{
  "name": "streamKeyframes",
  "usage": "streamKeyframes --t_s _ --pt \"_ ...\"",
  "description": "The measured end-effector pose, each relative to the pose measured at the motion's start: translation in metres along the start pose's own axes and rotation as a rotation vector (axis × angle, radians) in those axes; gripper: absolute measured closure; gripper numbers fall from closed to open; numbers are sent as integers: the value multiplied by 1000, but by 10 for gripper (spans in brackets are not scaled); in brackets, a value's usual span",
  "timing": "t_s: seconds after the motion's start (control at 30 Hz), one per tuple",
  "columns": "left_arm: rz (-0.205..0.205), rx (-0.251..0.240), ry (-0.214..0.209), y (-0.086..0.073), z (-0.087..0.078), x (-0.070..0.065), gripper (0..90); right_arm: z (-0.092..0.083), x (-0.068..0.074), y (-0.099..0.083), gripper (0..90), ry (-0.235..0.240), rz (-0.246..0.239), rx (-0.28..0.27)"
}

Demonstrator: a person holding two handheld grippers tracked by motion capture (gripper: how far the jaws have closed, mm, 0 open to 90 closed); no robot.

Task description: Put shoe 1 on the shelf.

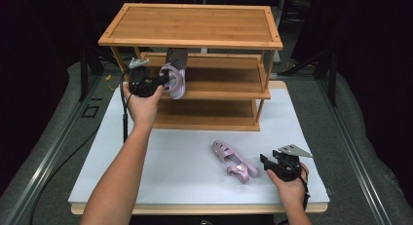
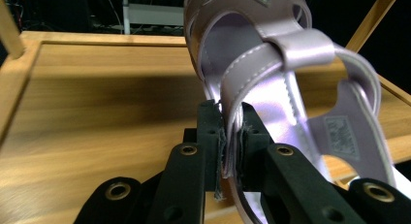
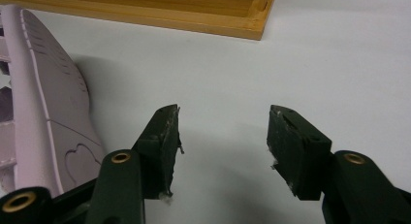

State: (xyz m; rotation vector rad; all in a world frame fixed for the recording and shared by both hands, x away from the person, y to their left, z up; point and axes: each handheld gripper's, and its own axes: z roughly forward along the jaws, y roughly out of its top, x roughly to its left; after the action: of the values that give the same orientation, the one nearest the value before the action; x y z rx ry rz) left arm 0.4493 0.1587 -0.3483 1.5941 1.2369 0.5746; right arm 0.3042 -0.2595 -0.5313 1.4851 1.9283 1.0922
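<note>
My left gripper [image 1: 162,81] is shut on a strap of a lilac sandal [image 1: 174,78], held tilted at the front left of the wooden rack's middle shelf [image 1: 219,74]. In the left gripper view the strap [image 2: 232,136] is pinched between the black jaws, with the sandal [image 2: 291,88] hanging over the shelf board [image 2: 97,112]. A second lilac sandal [image 1: 234,161] lies on its side on the white table. My right gripper [image 1: 268,162] rests open just right of it, nothing between its jaws; in the right gripper view the sandal's sole [image 3: 43,103] is at the left of the gripper [image 3: 223,132].
The three-tier bamboo rack [image 1: 192,25] stands at the back of the white table [image 1: 170,161]. Its bottom shelf [image 1: 204,115] and its corner [image 3: 252,20] are near the loose sandal. Metal rails and dark cloth flank the table.
</note>
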Motion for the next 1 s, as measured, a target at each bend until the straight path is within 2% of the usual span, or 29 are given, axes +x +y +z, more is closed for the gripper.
streamKeyframes --t_s 0.1,0.17,0.4,0.53,0.7,0.9,1.0 --pt "6 29 4 5 8 -7 829 0 -1 0 450 3 5 -1" --pt "14 50 21 7 13 -11 828 0 -1 0 450 4 4 -4" --pt "-1 85 56 10 24 -16 827 1 1 0 450 9 -4 1" --pt "9 87 68 12 29 -16 823 1 1 0 450 9 -1 1" --pt "-33 90 57 12 38 -15 816 2 1 0 451 11 -7 6" --pt "-52 94 67 14 42 -12 819 3 2 0 452 13 -11 8" --pt "-36 98 70 16 44 -12 818 3 1 -1 452 13 -8 4"
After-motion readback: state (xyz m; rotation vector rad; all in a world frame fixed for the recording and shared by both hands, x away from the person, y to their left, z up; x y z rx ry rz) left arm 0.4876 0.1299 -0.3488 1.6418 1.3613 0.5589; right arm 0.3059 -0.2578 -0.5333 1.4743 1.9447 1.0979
